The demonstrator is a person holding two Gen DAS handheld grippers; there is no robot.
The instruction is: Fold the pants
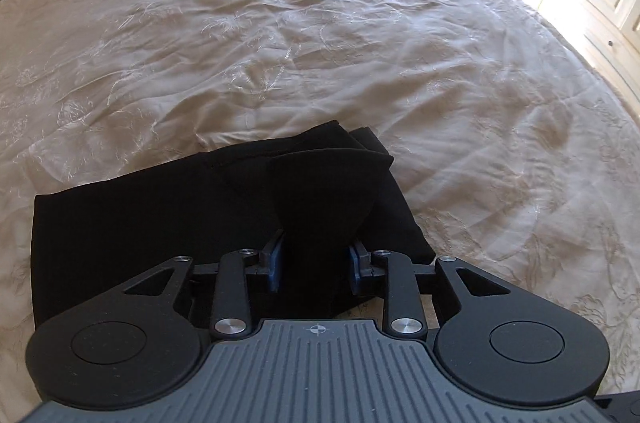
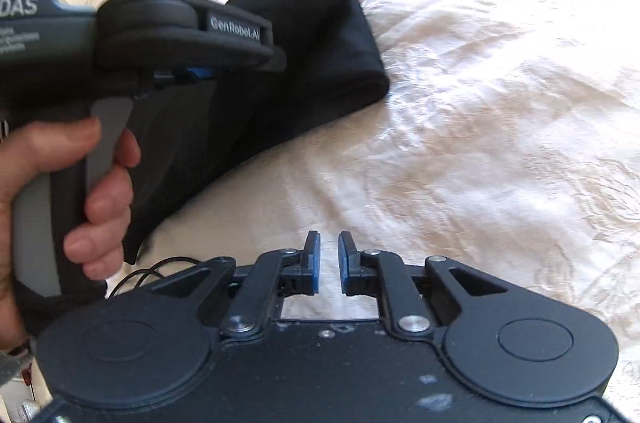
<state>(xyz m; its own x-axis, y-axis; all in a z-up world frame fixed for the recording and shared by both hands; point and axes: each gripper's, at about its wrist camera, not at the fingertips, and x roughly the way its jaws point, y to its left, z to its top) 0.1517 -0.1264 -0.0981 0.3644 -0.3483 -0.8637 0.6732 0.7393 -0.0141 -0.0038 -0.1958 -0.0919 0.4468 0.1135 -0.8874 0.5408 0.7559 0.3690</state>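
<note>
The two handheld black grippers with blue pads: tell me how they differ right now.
The left gripper has a bunch of the black pants between its blue pads; the right gripper has nothing between its pads.

The left gripper is over the pants; the right gripper is over bare cream embroidered bedspread, beside the pants.

Both point steeply downward and share one design.

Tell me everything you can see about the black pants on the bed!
The pants are plain black, soft-looking cloth, already folded over into a long layered bundle. They lie flat on the cream bedspread, which is wrinkled and embroidered. One end shows stacked edges and a small loop. A flap of the cloth rises between the blue pads of the left tongs. The right tongs are open with nothing between them, beside the pants, over bare bedspread.
</note>
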